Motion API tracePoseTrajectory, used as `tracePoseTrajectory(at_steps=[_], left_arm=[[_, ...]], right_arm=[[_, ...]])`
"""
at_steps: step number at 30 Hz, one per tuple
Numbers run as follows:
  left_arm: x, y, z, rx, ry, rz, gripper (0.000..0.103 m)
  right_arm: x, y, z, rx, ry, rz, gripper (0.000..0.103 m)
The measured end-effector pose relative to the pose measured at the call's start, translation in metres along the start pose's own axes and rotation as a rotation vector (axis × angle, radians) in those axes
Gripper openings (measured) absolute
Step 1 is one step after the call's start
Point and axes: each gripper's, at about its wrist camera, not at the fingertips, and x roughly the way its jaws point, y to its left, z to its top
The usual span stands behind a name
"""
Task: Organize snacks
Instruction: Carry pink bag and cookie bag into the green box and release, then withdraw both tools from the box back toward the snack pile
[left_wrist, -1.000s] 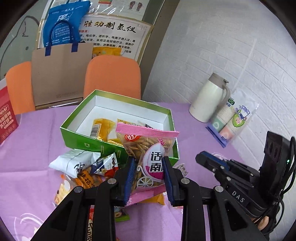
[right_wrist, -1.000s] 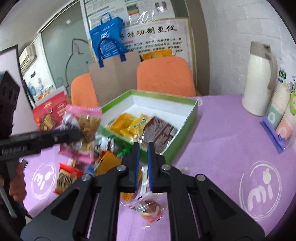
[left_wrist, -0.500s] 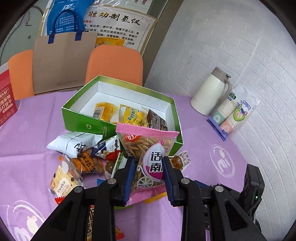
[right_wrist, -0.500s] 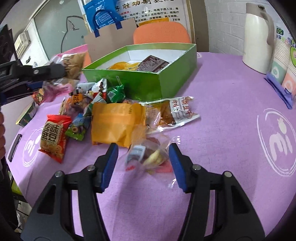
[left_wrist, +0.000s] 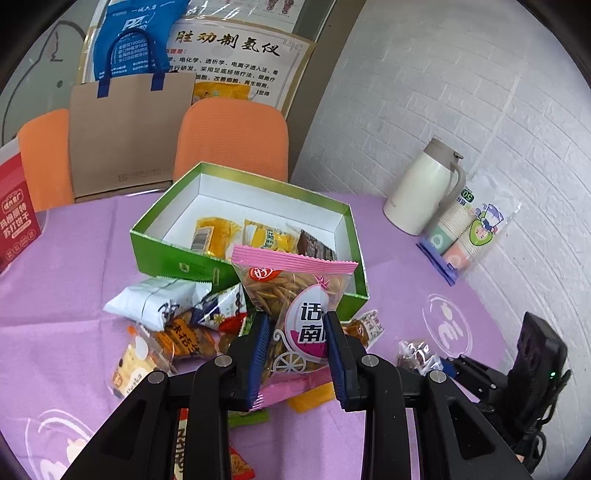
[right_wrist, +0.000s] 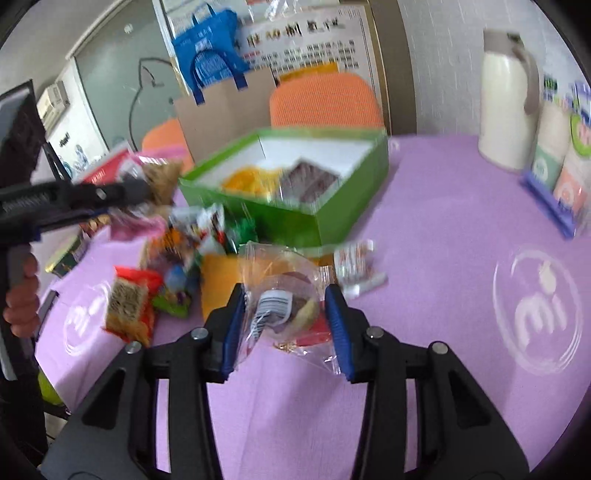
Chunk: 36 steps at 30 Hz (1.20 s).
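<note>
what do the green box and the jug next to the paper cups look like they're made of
Green box: likely glossy printed cardboard, judging by its thin folded walls and white inside. Jug: smooth cream body with a greyish lid and handle; coated metal or plastic, cannot tell which.

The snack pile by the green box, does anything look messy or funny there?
Yes. The packets lie jumbled and overlapping on the purple tablecloth in front of the green box, not inside it. Nothing looks torn or spilled.
</note>
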Motion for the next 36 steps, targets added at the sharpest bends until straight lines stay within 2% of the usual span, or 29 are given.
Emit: tracePoseTrajectory(at_steps=[6,10,15,17,18,19,20,21,23,27,30,36], left_arm=[[0.018,-0.012,0.036,0.032,-0.009,0.013,0.03],[0.042,-0.003,0.059,0.006,0.009,0.02,0.03],[0.076,0.011,0.082,-0.001,0.03,0.071,0.03],[0.088,0.019,0.086,-0.012,0.032,0.084,0.032],[0.092,0.023,0.087,-0.016,0.014,0.095,0.034],[0.093,0.026,0.087,-0.02,-0.008,0.115,0.054],[0.094,0.029,0.087,-0.03,-0.029,0.152,0.084],[0.091,0.032,0.086,-0.043,-0.061,0.192,0.092],[0.086,0.035,0.083,-0.043,-0.113,0.208,0.094],[0.089,0.04,0.08,-0.045,-0.079,0.217,0.095],[0.082,0.039,0.075,-0.045,-0.067,0.198,0.094],[0.043,0.03,0.06,-0.066,-0.087,0.173,0.094]], right_arm=[[0.013,0.018,0.055,-0.08,-0.082,-0.013,0.045],[0.051,0.02,0.08,-0.112,-0.065,-0.039,0.045],[0.096,0.002,0.098,-0.068,-0.031,-0.046,0.045],[0.11,-0.002,0.103,-0.071,-0.029,-0.054,0.049],[0.116,-0.002,0.105,-0.083,-0.025,-0.062,0.052],[0.12,-0.002,0.105,-0.1,-0.019,-0.069,0.069],[0.121,-0.002,0.103,-0.117,-0.014,-0.083,0.09],[0.121,-0.001,0.101,-0.134,-0.019,-0.098,0.096],[0.117,-0.002,0.098,-0.167,-0.043,-0.088,0.099],[0.111,-0.005,0.092,-0.164,-0.04,-0.086,0.102],[0.103,-0.006,0.092,-0.151,-0.028,-0.089,0.102],[0.04,-0.001,0.089,-0.094,-0.134,-0.073,0.102]])
